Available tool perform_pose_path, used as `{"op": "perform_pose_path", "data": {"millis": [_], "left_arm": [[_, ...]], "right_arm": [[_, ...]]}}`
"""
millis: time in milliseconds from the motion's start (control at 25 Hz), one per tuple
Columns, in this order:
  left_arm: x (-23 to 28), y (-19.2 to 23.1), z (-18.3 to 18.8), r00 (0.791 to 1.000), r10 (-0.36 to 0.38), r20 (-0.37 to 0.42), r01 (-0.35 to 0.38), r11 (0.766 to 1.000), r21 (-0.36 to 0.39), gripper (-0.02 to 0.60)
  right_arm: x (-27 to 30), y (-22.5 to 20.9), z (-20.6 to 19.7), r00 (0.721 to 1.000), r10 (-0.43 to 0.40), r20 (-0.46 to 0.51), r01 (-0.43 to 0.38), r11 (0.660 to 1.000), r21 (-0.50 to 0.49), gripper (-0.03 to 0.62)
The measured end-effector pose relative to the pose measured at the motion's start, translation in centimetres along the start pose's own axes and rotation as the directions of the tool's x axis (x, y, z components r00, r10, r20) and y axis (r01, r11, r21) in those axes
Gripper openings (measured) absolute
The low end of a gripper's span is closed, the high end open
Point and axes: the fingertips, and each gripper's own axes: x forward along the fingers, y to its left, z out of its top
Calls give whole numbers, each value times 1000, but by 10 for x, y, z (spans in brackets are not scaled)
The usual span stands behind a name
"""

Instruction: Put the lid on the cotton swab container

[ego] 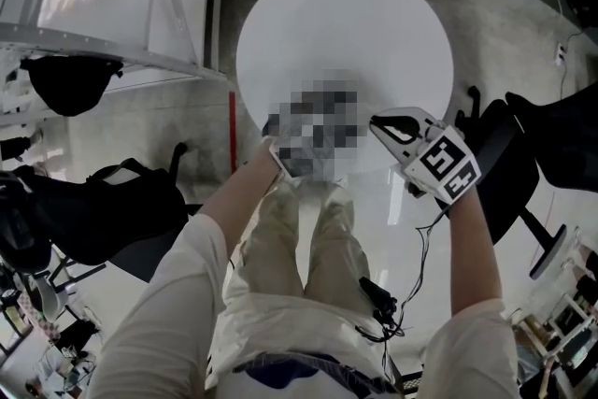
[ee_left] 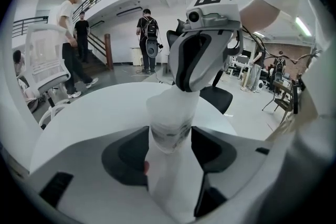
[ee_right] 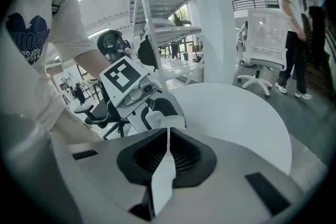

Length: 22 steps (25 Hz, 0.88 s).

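The cotton swab container, a translucent white tub, sits upright between the pads of my left gripper, which is shut on it. Facing it, my right gripper meets the container's top. In the right gripper view a thin white lid shows edge-on, pinched in my right gripper; its far edge touches the container held by the left gripper. In the head view both grippers hang over the near edge of the round white table. The right gripper shows, while the left is mostly under a mosaic patch.
Black office chairs stand at either side of the table. A white metal frame is at the far left. People walk near a staircase beyond the table, and a white chair stands behind it.
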Motion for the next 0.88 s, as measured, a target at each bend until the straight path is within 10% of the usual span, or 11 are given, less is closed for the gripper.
{"op": "perform_pose_path", "data": {"millis": [480,640,880], "left_arm": [[-50,5,22,991,100,94,-97,995,-40,250],[-105,18,59,959,218,183,-201,974,-107,250],[-200,19,141,826,447,344,-366,889,-276,249]], "right_arm": [[-30,-10,30,958,-163,238,108,968,227,38],[-73,-21,65,860,-363,359,219,898,382,38],[-150,9,114,668,-613,421,398,773,494,38]]}}
